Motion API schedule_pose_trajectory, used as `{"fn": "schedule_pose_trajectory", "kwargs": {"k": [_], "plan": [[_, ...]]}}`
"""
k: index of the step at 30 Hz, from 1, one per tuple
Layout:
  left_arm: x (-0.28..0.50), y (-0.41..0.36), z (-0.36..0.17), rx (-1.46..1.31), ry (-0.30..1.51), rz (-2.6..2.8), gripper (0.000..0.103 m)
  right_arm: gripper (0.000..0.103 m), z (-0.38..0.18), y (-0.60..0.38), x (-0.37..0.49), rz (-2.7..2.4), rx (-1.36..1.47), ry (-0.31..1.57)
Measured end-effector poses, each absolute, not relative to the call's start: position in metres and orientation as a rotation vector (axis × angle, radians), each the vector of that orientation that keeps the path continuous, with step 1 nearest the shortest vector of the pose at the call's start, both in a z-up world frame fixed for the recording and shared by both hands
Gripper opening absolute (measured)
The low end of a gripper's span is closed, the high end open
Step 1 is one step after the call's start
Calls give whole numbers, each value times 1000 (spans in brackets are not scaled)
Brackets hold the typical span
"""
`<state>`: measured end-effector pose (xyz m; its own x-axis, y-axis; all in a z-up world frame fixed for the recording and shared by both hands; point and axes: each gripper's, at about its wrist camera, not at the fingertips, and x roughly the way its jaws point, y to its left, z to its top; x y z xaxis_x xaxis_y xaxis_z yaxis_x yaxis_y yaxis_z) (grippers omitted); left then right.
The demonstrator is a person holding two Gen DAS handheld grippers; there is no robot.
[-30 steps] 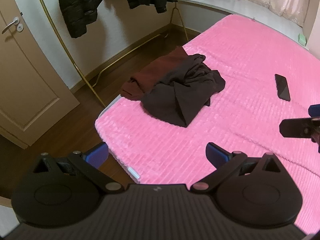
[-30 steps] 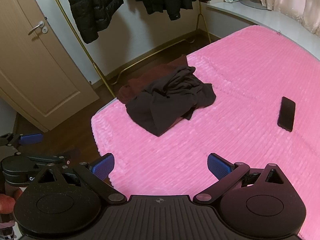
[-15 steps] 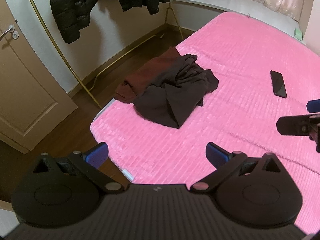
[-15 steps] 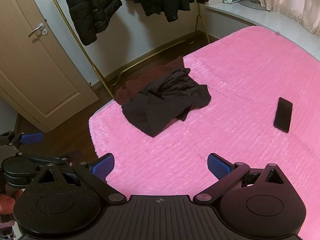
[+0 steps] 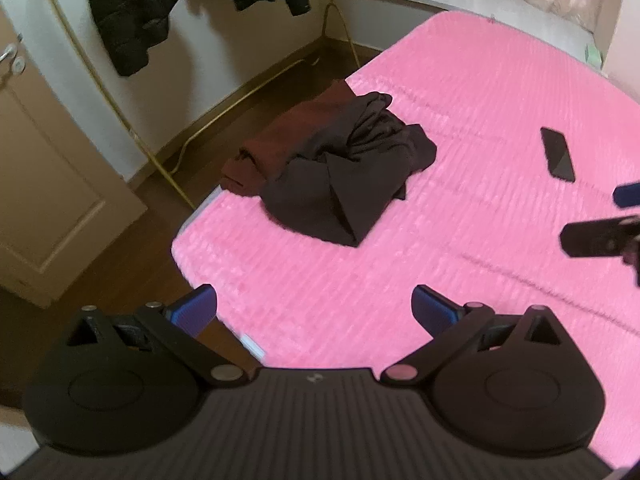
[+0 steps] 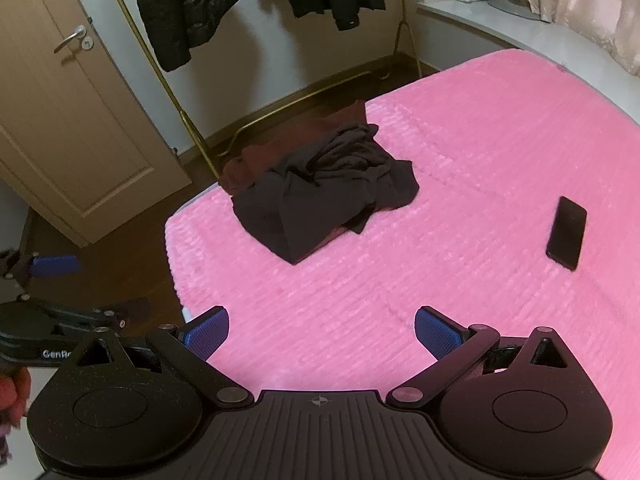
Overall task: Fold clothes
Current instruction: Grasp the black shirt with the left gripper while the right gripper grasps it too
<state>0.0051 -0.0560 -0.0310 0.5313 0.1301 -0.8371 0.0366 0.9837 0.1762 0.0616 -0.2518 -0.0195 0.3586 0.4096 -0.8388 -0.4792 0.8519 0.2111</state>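
Observation:
A crumpled dark brown garment (image 5: pixel 352 176) (image 6: pixel 328 192) lies in a heap near the corner of the pink bed (image 5: pixel 460 240) (image 6: pixel 440 272). A maroon garment (image 5: pixel 288 136) (image 6: pixel 280 148) lies partly under it at the bed's edge. My left gripper (image 5: pixel 314 312) is open and empty, above the bed's near edge, well short of the heap. My right gripper (image 6: pixel 322 332) is open and empty, also short of the heap. The right gripper's fingers (image 5: pixel 600 236) show at the right edge of the left wrist view.
A black phone (image 5: pixel 557 159) (image 6: pixel 566 231) lies on the bed to the right of the clothes. Beyond the bed are a gold clothes rack (image 6: pixel 160 72) with dark jackets (image 6: pixel 188 4), a beige door (image 6: pixel 72 92) and wooden floor (image 5: pixel 120 248).
Both views shifted slightly. In the left wrist view the clothes heap sits a little nearer and more central than before. Both grippers stay open and empty.

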Motion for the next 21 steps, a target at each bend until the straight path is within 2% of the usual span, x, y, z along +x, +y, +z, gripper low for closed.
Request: {"fn": "schedule_pose_trajectory", "kwargs": {"k": [4,11,16,17,18,19,21], "plan": [[44,-41,-61,316,961,-9,101,101,-32,-241,82,563,-87,1030],[152,-8,-138,469,981,-221,101,101,-81,-208,154,509,-80,1028],[226,1,-188,528,930,-393,94,101,-126,-170,222,520,-84,1010],[240,2,-196,537,902,-428,92,96,-135,-160,236,530,-86,1007],[252,4,-204,535,881,-455,90,85,-146,-150,252,551,-82,1004],[264,5,-212,534,881,-468,87,67,-157,-141,268,571,-75,1005],[287,7,-229,534,879,-494,84,67,-177,-122,297,564,-80,1002]]}}
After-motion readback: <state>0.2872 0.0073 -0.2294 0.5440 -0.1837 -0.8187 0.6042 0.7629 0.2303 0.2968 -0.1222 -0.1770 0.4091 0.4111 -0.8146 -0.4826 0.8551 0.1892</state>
